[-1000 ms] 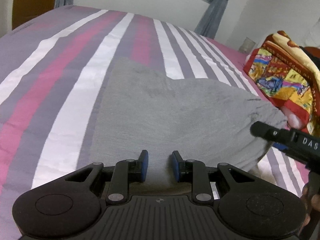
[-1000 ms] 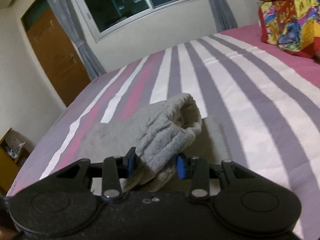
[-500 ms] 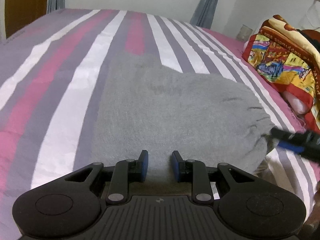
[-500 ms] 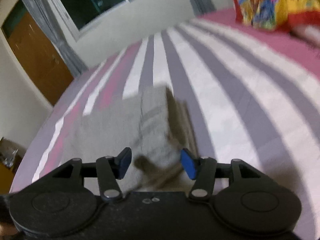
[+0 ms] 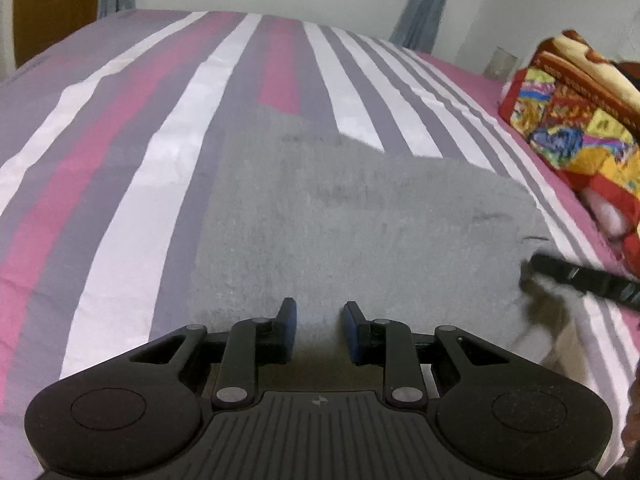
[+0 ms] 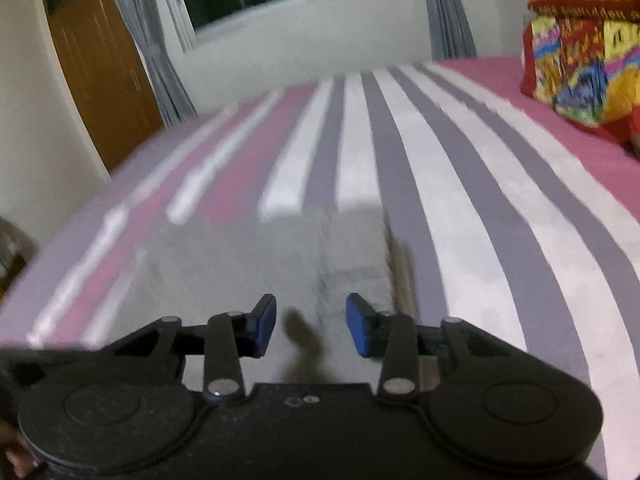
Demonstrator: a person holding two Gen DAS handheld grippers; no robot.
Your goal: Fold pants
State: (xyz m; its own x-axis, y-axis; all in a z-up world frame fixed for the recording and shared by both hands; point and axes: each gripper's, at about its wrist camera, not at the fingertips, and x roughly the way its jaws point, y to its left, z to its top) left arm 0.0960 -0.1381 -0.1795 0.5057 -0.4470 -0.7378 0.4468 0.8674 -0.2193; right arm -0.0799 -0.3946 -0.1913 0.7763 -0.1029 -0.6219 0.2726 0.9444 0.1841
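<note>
Your bed (image 5: 132, 184), under a sheet striped in pink, grey and white, fills both views. On it lie the grey fleece pants (image 5: 360, 232), folded flat, their near edge just ahead of both grippers and their right edge bunched and lifted a little off the sheet. A bright patchwork blanket (image 5: 576, 128) sits piled at the far right of the bed, well apart from the pants. Your left gripper (image 5: 319, 322) has its jaws parted by a narrow gap, with pants fabric seen between the blue pads; you cannot tell whether they pinch it. Your right gripper (image 6: 311, 322) has just been closing its jaws, which stand released above the pants' right edge, gripping nothing.
</note>
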